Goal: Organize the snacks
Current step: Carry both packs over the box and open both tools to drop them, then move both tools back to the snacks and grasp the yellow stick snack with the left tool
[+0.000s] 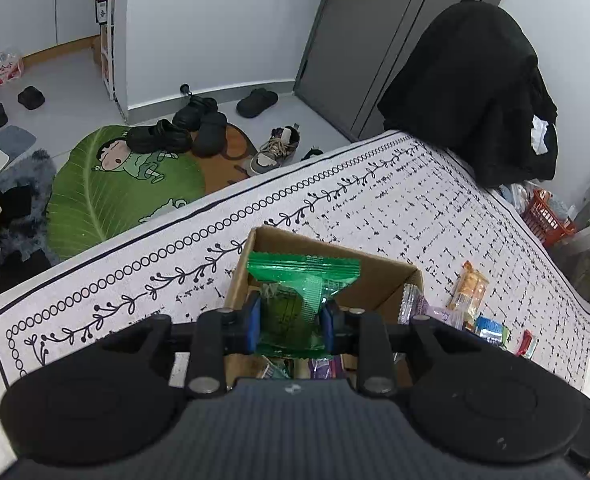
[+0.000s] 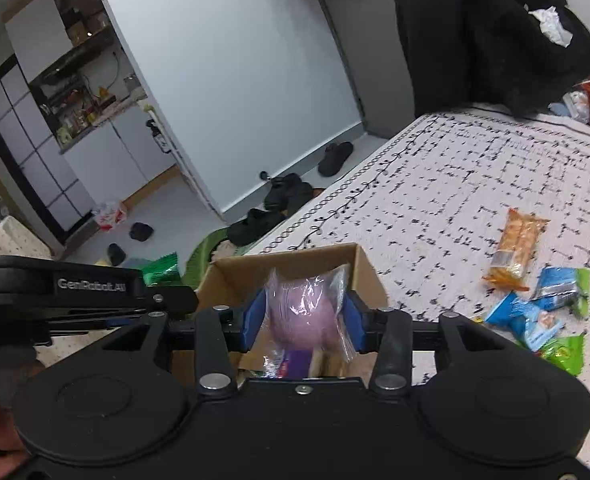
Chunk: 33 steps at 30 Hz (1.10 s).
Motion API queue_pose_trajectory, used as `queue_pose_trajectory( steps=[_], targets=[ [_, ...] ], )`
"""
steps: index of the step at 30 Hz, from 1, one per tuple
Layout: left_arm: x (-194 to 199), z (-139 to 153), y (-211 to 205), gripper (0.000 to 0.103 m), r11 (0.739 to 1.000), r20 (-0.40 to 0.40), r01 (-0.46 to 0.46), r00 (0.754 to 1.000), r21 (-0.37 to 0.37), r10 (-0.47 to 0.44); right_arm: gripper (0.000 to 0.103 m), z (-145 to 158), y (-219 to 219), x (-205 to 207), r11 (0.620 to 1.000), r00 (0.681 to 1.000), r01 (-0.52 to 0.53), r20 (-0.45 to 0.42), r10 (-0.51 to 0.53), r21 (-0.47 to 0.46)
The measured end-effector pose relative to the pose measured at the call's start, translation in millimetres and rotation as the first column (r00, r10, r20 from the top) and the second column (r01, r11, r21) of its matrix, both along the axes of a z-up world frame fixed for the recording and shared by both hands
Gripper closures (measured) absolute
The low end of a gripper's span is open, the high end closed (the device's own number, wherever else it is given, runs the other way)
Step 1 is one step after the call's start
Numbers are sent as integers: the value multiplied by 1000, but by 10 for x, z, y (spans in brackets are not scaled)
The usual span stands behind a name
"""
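The open brown cardboard box (image 1: 379, 276) near the patterned white tablecloth's (image 1: 375, 200) front edge already holds a few packets, while an orange cracker pack (image 2: 517, 242) and blue and green sachets (image 2: 535, 312) lie loose toward its right edge. Over the box, the left gripper (image 1: 291, 316) pinches a crinkly green translucent packet (image 1: 299, 292) and the right gripper (image 2: 303, 316) cradles a round pink bun in clear film (image 2: 301, 316), so sorting looks roughly midway

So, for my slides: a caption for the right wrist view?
Right gripper holds a wrapped purple bun over the cardboard box.
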<state>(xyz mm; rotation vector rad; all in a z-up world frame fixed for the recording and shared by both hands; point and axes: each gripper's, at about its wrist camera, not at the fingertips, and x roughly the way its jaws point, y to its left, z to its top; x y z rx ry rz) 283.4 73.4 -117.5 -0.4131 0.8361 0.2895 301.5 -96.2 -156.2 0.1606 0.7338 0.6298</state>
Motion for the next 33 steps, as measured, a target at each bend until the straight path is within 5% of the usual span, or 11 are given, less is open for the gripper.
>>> queue_pose_trajectory(
  steps=[3,13,18,26,33],
  targets=[
    [17,-10,18,67,1000,-18,-9,1000,3,9,47,50,-29,-25,1000,1000,-6,19,6,2],
    [-29,81,-57,42,999,-22,-29,999,40,30,46,25,-317,-11,999,999,38,-20,-38,-1],
    [-58,131,-157,26,996,-37,-29,999,86,33,35,60,-434,-89,999,999,36,-11,-36,-16],
    [-104,174,-429,11,993,-51,-5,999,114,11,20,129,-713,-150,997,999,53,-6,-53,-62],
    [-116,220,-727,0,992,-24,45,999,118,-42,18,118,-1069,-89,990,993,111,-29,-114,-82]
  ],
)
